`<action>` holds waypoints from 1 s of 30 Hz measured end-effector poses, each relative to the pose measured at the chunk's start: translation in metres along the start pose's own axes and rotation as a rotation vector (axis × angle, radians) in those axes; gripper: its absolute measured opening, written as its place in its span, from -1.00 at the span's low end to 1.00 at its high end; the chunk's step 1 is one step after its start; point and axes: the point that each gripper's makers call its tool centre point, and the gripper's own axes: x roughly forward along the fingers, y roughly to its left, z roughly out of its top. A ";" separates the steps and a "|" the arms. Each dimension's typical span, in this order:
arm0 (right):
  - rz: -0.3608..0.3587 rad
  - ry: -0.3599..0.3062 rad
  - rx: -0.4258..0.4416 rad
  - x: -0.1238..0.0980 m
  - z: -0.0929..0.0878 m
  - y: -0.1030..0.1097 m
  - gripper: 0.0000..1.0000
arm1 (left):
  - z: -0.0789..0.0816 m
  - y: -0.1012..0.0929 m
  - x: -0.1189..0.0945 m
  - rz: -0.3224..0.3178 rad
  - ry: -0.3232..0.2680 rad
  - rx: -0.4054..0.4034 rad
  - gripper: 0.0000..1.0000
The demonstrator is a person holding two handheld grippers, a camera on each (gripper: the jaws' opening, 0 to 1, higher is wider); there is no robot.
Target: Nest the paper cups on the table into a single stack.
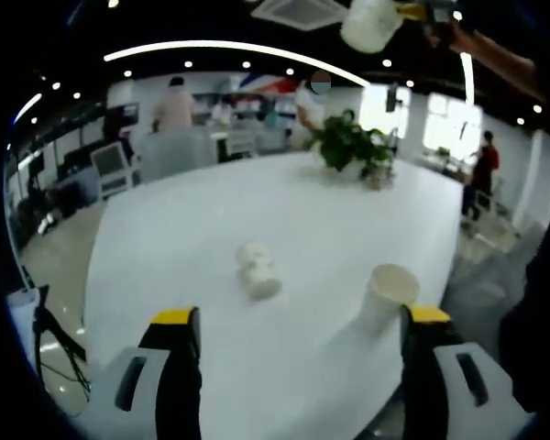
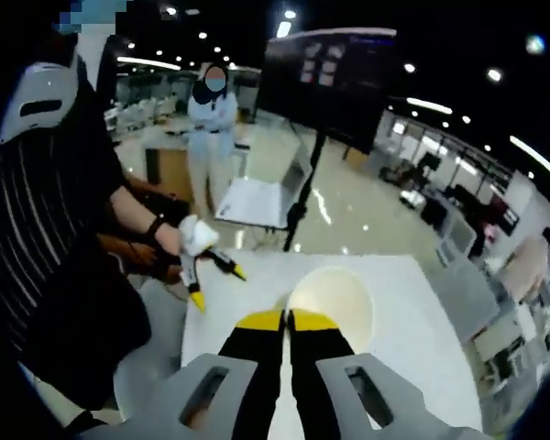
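Your left gripper: jaws wide apart, holding nothing, above the white surface.
Cups: one paper cup lies on its side; another stands near the edge.
Your right gripper: jaws pinch the rim of a paper cup.

open left gripper faces two cups on table.

Left gripper jaws: black, yellow-capped tips.
Left gripper housings: light grey, each with a dark slot.
Right gripper jaws: black, yellow tips.
Right gripper housings: light grey, slotted.
Person: dark striped garment, dark wristband.
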 end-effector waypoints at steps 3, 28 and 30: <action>0.047 0.051 -0.040 0.013 -0.014 0.023 -1.00 | 0.001 0.002 -0.002 0.005 -0.009 -0.007 0.78; 0.266 0.204 -0.249 0.113 -0.118 0.126 -1.00 | -0.012 0.004 -0.010 0.024 0.011 -0.024 0.76; 0.277 0.207 -0.255 0.120 -0.126 0.131 -1.00 | -0.013 0.004 -0.010 0.025 0.010 -0.026 0.76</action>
